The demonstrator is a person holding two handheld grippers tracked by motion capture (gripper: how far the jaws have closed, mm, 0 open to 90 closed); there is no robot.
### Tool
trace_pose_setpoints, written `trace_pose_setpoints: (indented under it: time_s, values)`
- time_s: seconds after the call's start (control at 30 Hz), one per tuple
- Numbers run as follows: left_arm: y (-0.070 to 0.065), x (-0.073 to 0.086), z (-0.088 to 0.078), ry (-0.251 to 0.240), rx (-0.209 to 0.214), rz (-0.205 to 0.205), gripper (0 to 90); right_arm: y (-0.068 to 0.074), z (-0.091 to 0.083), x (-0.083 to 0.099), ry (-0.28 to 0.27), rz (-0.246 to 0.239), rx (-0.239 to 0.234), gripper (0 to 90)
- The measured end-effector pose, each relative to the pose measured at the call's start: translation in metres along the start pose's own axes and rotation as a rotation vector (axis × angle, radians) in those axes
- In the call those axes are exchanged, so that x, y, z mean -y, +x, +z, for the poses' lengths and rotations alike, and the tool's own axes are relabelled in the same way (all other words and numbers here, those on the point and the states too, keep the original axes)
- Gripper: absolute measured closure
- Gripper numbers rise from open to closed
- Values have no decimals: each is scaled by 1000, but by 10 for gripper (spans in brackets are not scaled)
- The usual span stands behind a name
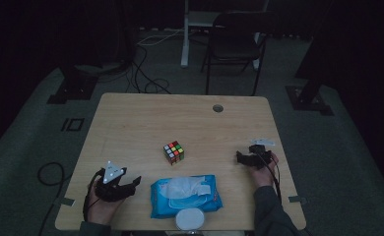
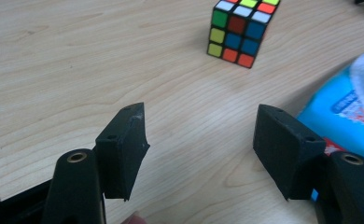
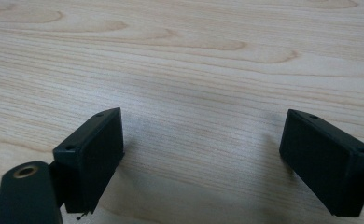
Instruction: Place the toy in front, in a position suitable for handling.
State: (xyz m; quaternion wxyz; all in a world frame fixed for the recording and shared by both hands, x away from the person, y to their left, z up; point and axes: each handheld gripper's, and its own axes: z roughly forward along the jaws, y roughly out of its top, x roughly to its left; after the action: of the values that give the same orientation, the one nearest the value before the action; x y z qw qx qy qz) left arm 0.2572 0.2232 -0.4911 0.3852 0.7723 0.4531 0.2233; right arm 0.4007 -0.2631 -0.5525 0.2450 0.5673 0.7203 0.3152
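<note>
My left gripper (image 2: 201,140) sits low over the table (image 1: 131,123) at its near left, jaws spread wide with bare wood between them. Straight ahead of those jaws, a little to the right and well apart from them, I see the cube (image 2: 241,30) standing flat on the wood, its coloured squares facing me. In the high view the cube (image 1: 174,152) is near the middle of the table, ahead and to the right of that gripper (image 1: 126,184). Just beside the left gripper's right jaw lies the blue wipes pack (image 2: 343,107), touching nothing I hold; from above the pack (image 1: 185,196) rests at the near edge, with a white round lid (image 1: 190,219) at its near side. My right gripper (image 3: 201,158) hovers at the near right of the table (image 3: 194,56), jaws likewise wide apart and empty, with plain wood in front. From above, that gripper (image 1: 244,158) points left toward the cube, well apart from it.
</note>
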Motion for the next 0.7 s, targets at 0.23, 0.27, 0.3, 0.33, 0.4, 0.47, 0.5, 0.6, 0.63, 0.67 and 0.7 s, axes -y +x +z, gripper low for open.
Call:
trace_pose_setpoints:
  time_s: [0.23,0.27,0.3,0.33,0.4,0.47,0.5,0.6,0.63,0.67,0.7]
  values:
    - [-10,-2,-6,-15,17,25,355,0,0,0,0,0,0,133]
    - [-11,-2,-6,-18,23,25,355,0,0,0,0,0,0,133]
    - [-12,-2,-6,-18,26,27,354,0,0,0,0,0,0,133]
    - [-14,-2,-6,-18,29,31,354,0,0,0,0,0,0,133]
    - [-18,-2,-6,-16,35,38,354,0,0,0,0,0,0,133]
    - [-21,-2,-6,-12,42,47,354,0,0,0,0,0,0,133]
    - [-23,-2,-6,-11,45,53,355,0,0,0,0,0,0,133]
    - [-27,-1,-7,-15,62,55,354,0,0,0,0,0,0,133]
    - [-29,0,-7,-17,70,57,354,0,0,0,0,1,0,133]
    - [-31,0,-7,-15,73,62,355,0,0,0,0,0,0,133]
    - [-32,0,-7,-13,76,67,354,0,0,0,0,1,0,133]
